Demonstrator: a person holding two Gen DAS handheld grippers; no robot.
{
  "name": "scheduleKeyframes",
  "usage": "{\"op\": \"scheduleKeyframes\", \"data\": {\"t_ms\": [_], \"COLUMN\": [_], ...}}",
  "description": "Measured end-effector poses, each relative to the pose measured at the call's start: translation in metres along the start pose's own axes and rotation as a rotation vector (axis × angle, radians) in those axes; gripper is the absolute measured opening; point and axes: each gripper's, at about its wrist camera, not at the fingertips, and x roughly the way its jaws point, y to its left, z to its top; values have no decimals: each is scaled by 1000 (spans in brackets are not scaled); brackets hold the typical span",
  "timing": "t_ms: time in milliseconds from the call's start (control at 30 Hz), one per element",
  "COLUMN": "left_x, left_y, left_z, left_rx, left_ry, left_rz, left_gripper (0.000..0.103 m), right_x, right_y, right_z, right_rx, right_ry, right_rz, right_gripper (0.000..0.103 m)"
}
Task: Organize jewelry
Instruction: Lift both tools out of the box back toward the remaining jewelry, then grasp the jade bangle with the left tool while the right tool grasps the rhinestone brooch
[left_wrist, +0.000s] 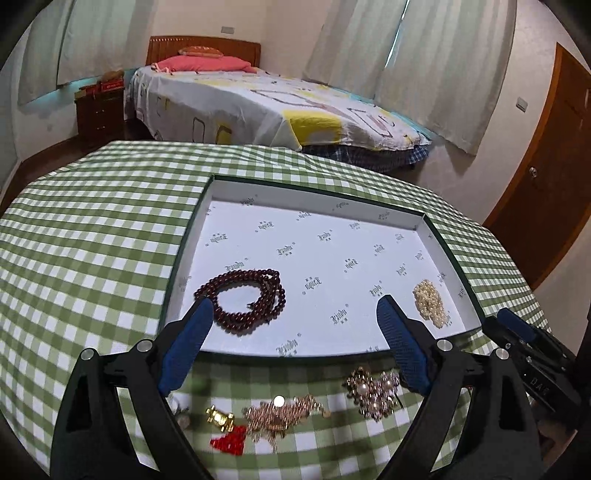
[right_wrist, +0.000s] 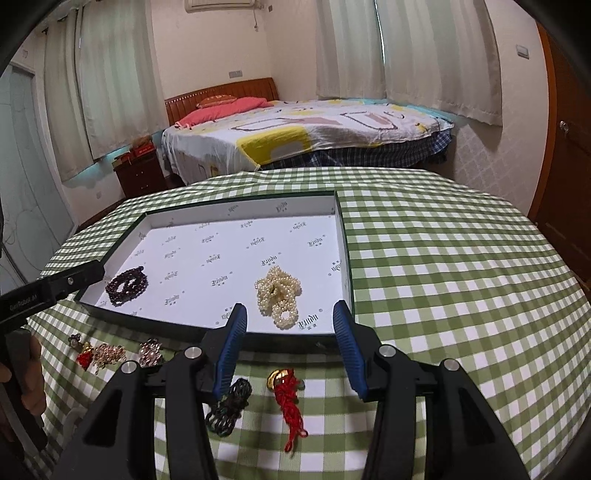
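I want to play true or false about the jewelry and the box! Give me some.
1. The pearl necklace lies inside the box. True.
2. The dark red bead string is on the tablecloth. False: it lies in the box.
3. The red tassel charm is outside the box. True.
4. The right gripper holds the pearls. False: its jaws are empty.
5. The box has a lid on. False: it is open.

Left wrist view close above the near table edge, looking forward and down over the white box (left_wrist: 424, 225), bed (left_wrist: 258, 103) behind, right wrist view alike from further right, both sharing box (right_wrist: 341, 236), checked cloth (left_wrist: 92, 221), bed (right_wrist: 314, 129)
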Motion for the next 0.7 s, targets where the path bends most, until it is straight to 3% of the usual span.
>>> {"op": "scheduleKeyframes", "data": {"t_ms": [333, 567, 700], "left_x": [-58, -73, -75], "left_y": [-9, -14, -23], "left_z": [-50, -92, -112], "left_rx": [41, 33, 72], "left_ry": [-80, -41, -35], "left_rz": [51, 85, 119], "left_gripper": [88, 88, 88], "right_x": [-38, -52, -56], "right_y": [1, 12, 10], "right_z": [-49, -91, -103], "right_rx": [-18, -64, -56], "right_ry": [-3, 33, 29], "right_rz": [10, 55, 77], "right_gripper": [48, 48, 43]}}
